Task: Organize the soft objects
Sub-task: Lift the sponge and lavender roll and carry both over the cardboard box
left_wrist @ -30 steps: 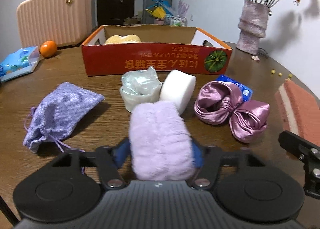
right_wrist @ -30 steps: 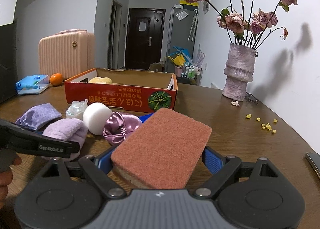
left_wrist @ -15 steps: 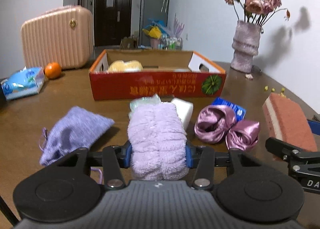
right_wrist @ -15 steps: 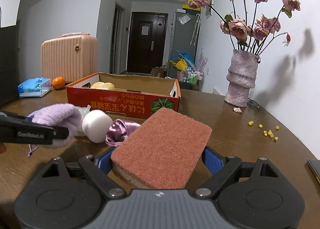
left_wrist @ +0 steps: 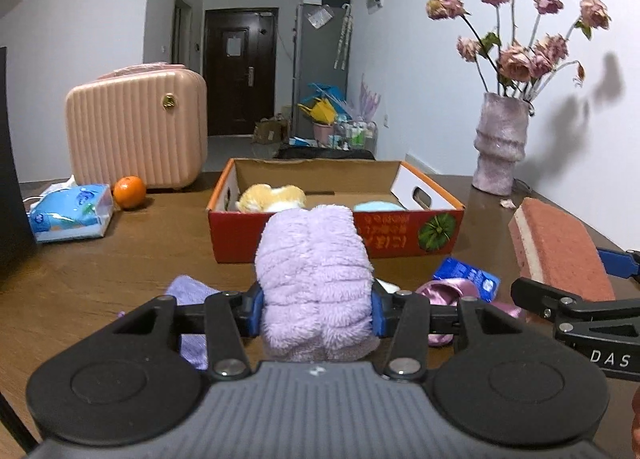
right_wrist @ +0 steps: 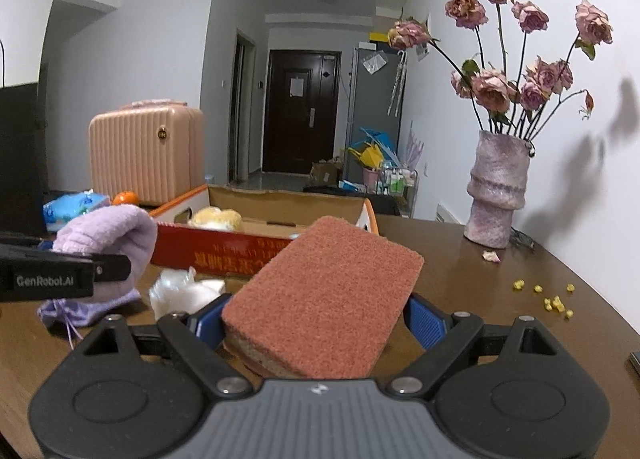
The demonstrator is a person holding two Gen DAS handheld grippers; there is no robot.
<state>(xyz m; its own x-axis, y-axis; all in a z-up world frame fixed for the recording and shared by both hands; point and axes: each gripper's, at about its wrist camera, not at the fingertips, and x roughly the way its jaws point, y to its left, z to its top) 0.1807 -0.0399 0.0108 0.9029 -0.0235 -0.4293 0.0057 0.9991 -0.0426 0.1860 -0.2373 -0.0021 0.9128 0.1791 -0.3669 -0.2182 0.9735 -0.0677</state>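
While both loads hang clear of the surface (left_wrist: 100,271), you have the following on hand.

Left tool (left_wrist: 316,313): closed around a fluffy lilac roll (left_wrist: 314,279), pinched at its lower half so the bulk stands upright above the fingers. The roll looks compressible; the waist grip likely keeps it from sagging out.

Right tool (right_wrist: 316,323): clamped across a rust-coloured sponge (right_wrist: 324,299), held by its edges with the scouring face tilted up and forward.

Red cardboard box (left_wrist: 400,235): open top, just ahead of both tools, evidently the collecting place. Already inside: a yellow plush item (left_wrist: 272,199) at the left and something pale blue (left_wrist: 378,206), mostly hidden.

Not yet sorted, on the surface before the box: a lilac drawstring pouch (right_wrist: 88,305), a clear crinkled bag (right_wrist: 180,291), a pink satin piece (left_wrist: 448,293), a blue packet (left_wrist: 466,275).

Not part of the job, by the look of them: orange (left_wrist: 129,191), tissue pack (left_wrist: 70,213), pink case (left_wrist: 136,139), vase of dried roses (left_wrist: 500,149).

Judgement: both items are in transit toward the box; each needs carrying over the near wall before release.
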